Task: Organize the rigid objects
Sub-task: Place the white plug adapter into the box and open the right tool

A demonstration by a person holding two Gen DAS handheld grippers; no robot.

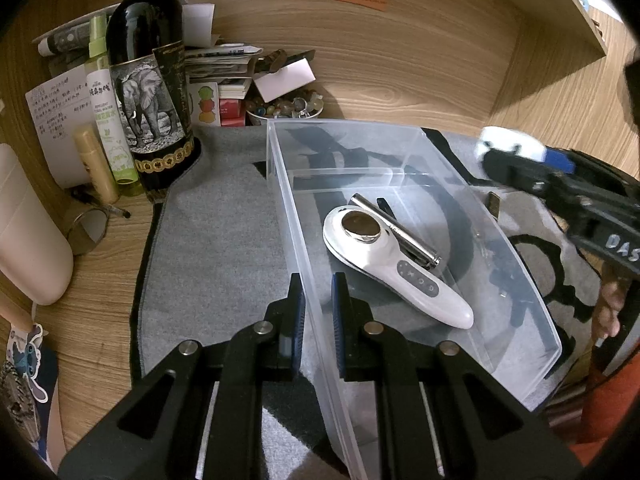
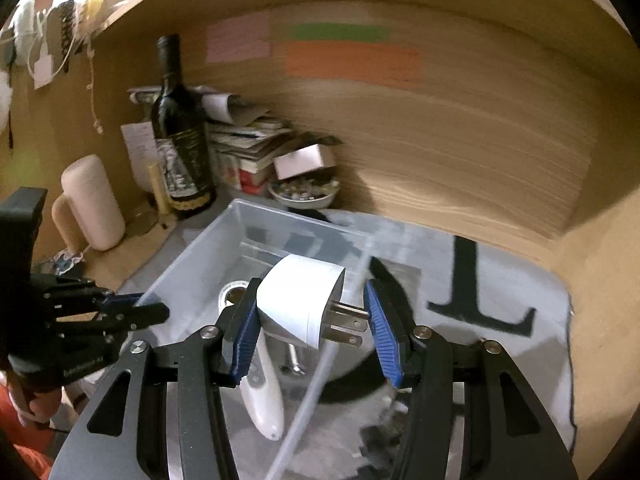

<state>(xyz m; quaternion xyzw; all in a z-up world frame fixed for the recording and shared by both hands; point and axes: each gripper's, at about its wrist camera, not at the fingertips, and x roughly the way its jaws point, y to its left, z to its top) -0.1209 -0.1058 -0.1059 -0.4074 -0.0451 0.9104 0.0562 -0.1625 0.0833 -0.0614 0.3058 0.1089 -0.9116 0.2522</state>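
- White plug adapter (image 2: pixel 300 300) clamped in right tool (image 2: pixel 310 322), prongs toward its right pad, above clear bin (image 1: pixel 400 140).
- Left tool (image 1: pixel 316 304) pinched shut on bin's near wall.
- Bin on grey mat (image 1: pixel 216 240) holds white handheld device (image 1: pixel 384 264) and metal cylinder (image 1: pixel 400 232).

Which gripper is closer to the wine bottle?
Left. The left gripper clamps the bin wall beside the wine bottle; the right gripper hangs across the bin.

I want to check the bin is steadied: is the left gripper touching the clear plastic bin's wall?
Touching. The left wrist view shows the left gripper closed on the clear plastic bin's near side wall, with a blue pad pressed against each face.
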